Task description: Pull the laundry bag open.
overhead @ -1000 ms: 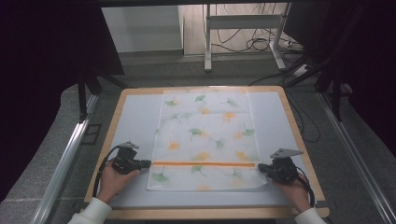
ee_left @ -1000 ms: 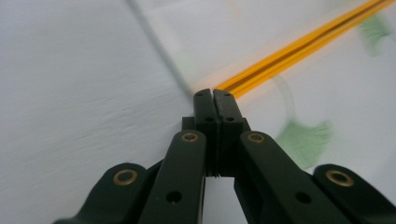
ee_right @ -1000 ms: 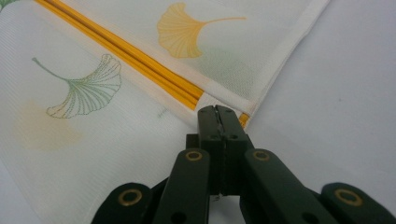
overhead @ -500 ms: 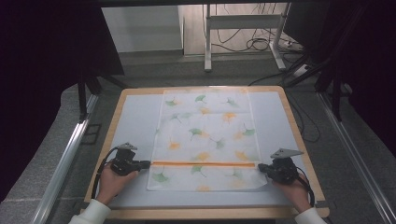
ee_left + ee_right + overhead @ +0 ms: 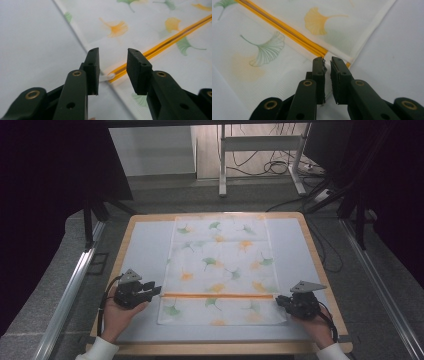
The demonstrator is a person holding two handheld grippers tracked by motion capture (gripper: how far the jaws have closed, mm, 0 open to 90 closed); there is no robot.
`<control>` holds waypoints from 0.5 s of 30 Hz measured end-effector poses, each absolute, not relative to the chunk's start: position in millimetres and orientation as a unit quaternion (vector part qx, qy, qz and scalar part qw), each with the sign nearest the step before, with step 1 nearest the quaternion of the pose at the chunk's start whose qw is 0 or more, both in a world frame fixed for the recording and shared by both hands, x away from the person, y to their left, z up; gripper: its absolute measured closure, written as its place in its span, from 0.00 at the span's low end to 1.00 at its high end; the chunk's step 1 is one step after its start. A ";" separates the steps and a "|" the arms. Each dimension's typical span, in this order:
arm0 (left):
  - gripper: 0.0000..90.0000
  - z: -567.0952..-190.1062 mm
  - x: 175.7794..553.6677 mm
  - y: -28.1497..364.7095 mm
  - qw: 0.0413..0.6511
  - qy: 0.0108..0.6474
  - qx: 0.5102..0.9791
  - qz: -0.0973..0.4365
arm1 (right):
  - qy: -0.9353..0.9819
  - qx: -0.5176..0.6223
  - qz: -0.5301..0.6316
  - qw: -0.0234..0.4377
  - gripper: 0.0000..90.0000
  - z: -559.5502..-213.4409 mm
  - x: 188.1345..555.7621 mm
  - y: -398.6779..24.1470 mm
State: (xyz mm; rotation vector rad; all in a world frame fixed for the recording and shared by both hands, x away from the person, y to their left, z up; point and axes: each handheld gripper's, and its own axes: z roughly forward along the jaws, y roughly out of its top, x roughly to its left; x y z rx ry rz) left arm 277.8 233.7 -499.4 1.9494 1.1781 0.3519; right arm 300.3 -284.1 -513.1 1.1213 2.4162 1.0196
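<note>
A white mesh bag [image 5: 220, 265] printed with green and orange ginkgo leaves lies flat on the pale mat, with an orange zipper [image 5: 220, 295] running across near its front end. My left gripper [image 5: 155, 291] is at the zipper's left end. Its jaws have just been opening and stand apart [image 5: 112, 53], above the small white pull tab [image 5: 109, 75] without touching it. My right gripper [image 5: 279, 301] is at the zipper's right end. Its jaws [image 5: 327, 60] have just been opening too, to a narrow gap astride the bag's hem [image 5: 372, 30], with the pads not pressing on it.
The pale mat [image 5: 145, 245] covers a wooden table [image 5: 320, 265] with a raised rim. Metal rails [image 5: 70, 290] run along both sides on the grey floor. A stand's legs and cables [image 5: 270, 167] lie beyond the far edge.
The left gripper has lifted slightly and its jaws have parted off the zipper's left end. The right hand has kept its place, and the bag lies as before.
</note>
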 end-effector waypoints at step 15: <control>0.63 -504.3 286.3 196.9 0.421 0.419 0.788 0.163 | 0.833 0.356 0.396 0.150 0.62 -502.4 295.7 -268.3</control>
